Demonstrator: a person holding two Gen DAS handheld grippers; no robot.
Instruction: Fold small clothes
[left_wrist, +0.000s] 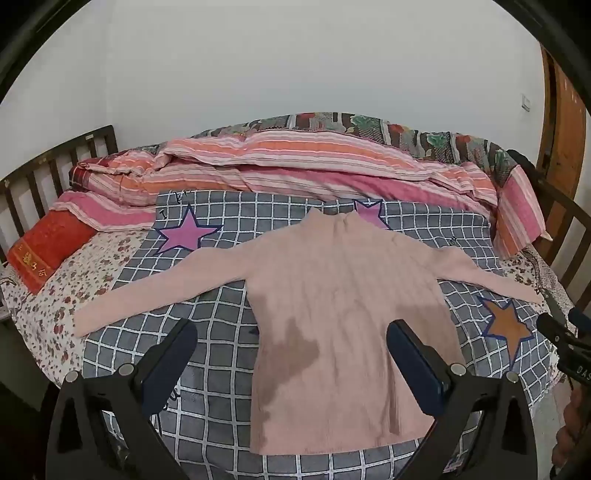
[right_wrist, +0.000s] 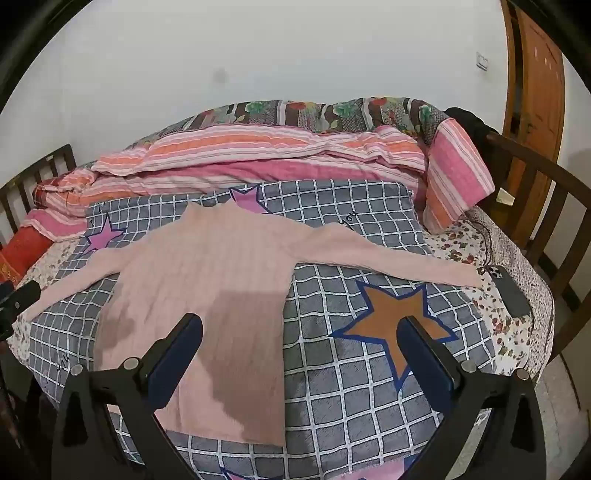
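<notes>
A pale pink ribbed sweater (left_wrist: 343, 314) lies flat on a grey checked blanket (left_wrist: 218, 391), collar away from me, both sleeves spread out sideways. A darker patch marks its lower left front. My left gripper (left_wrist: 291, 336) hovers open above the sweater's lower body, nothing between its fingers. In the right wrist view the sweater (right_wrist: 207, 266) lies left of centre, its right sleeve (right_wrist: 399, 264) stretched toward the bed's right edge. My right gripper (right_wrist: 301, 332) is open over the sweater's right hem and the blanket (right_wrist: 332, 391), holding nothing.
A striped pink and orange quilt (left_wrist: 295, 166) is bunched along the back of the bed. A red pillow (left_wrist: 48, 247) sits at the left. A dark phone (right_wrist: 511, 295) with a cable lies on the floral sheet at the right. Wooden rails (right_wrist: 543, 192) bound the bed.
</notes>
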